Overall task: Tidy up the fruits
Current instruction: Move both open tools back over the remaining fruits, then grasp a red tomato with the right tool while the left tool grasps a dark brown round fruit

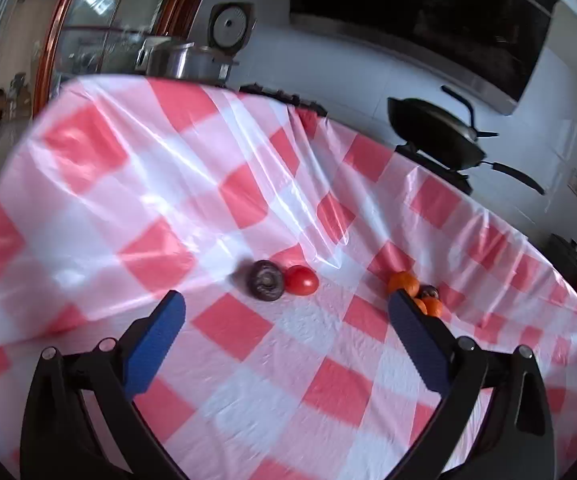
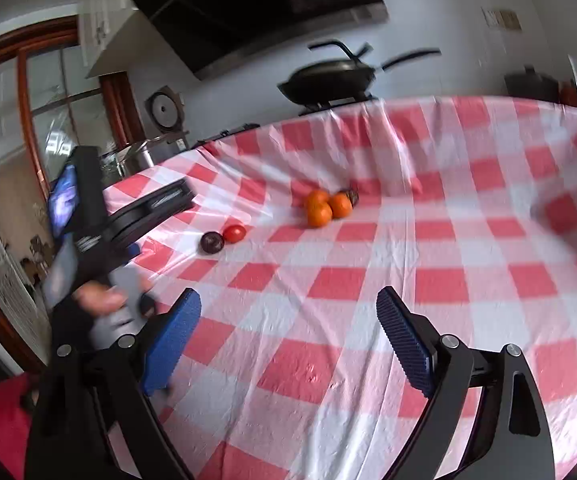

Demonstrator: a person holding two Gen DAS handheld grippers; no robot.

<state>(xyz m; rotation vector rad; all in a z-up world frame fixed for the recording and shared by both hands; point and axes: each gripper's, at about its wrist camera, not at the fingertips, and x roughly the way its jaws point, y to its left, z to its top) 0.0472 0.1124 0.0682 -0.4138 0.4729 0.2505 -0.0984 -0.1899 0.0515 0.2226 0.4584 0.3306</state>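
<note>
While both pairs of tongs hang above the checked cloth, we hold nothing in either. Our left tongs point(image 1: 286, 312) stand spread wide, the blue pads well apart with only cloth between them; our right tongs point(image 2: 288, 312) are spread wide too, and empty.

On the tabletop point(image 2: 368, 280), under its red-and-white checked plastic cloth, the fruit lies in two small groups. A dark purple fruit point(image 1: 266, 280) sits touching a red tomato point(image 1: 301, 280); from the left wrist view they lie just beyond the gap between the pads. Well apart from that pair, three oranges point(image 2: 322, 206) huddle together, touching, with another small dark fruit point(image 2: 350, 195) tucked behind them. From the left wrist view this cluster lies just past the tip of the right-hand pad, which hides part of it.

Seen from the right wrist, the left-hand tool point(image 2: 88, 216) shows at the cloth's left edge, a hand point(image 2: 102, 300) gripping its handle. A black wok point(image 2: 328, 80) sits behind the tabletop, a steel pot point(image 1: 182, 60) further left.
</note>
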